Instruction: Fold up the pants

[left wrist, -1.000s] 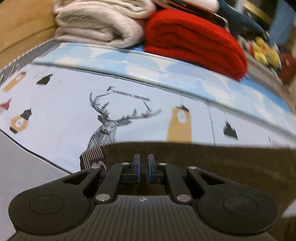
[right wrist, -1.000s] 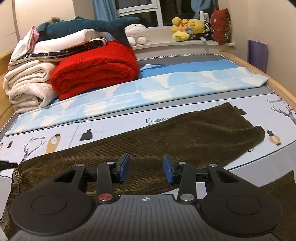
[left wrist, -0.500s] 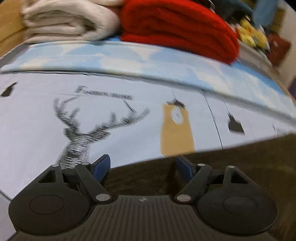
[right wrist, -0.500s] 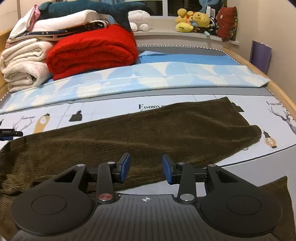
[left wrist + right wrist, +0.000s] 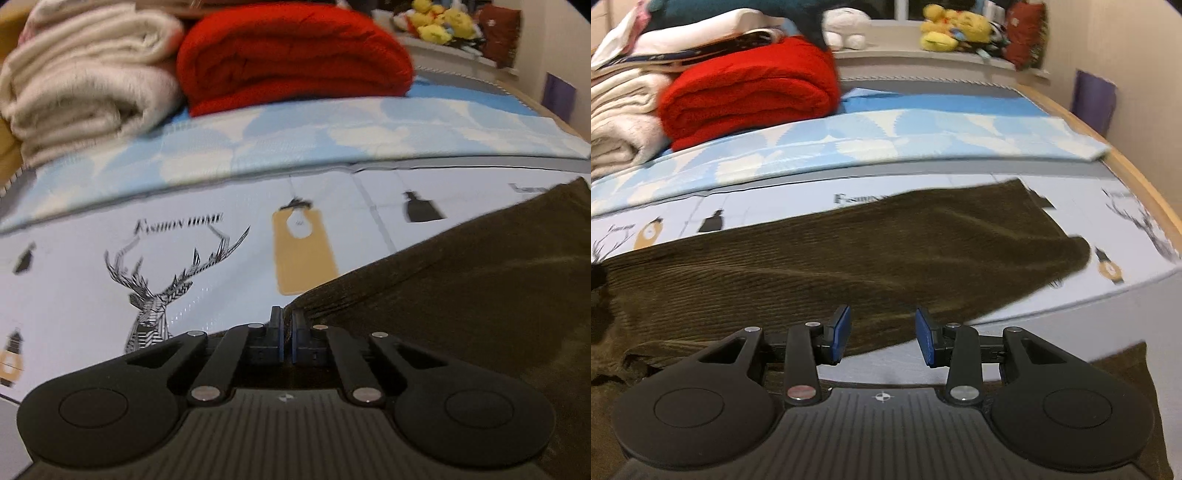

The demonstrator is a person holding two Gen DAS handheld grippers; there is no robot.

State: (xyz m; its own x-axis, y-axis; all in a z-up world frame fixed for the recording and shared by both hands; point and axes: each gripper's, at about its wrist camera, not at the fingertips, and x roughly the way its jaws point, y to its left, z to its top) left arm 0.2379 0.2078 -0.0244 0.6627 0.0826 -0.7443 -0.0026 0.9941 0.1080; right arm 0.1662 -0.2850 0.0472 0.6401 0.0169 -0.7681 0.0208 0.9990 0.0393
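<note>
Pants (image 5: 849, 258), brown corduroy, flat on bed (image 5: 92, 295): left gripper (image 5: 287, 332) pinched seemingly on their corner, right gripper (image 5: 882, 338) open above them; risk—thin hold slips, fold skews.

dark olive ribbed corduroy pants (image 5: 849, 258): matt, rough | folded red fleece blanket (image 5: 291, 55): fuzzy | printed pale bed sheet (image 5: 92, 295): smooth, slight sheen

Warm, dim indoor light; motion blur around the red blanket (image 5: 291, 55); fisheye bending and dark corners at edges.
</note>
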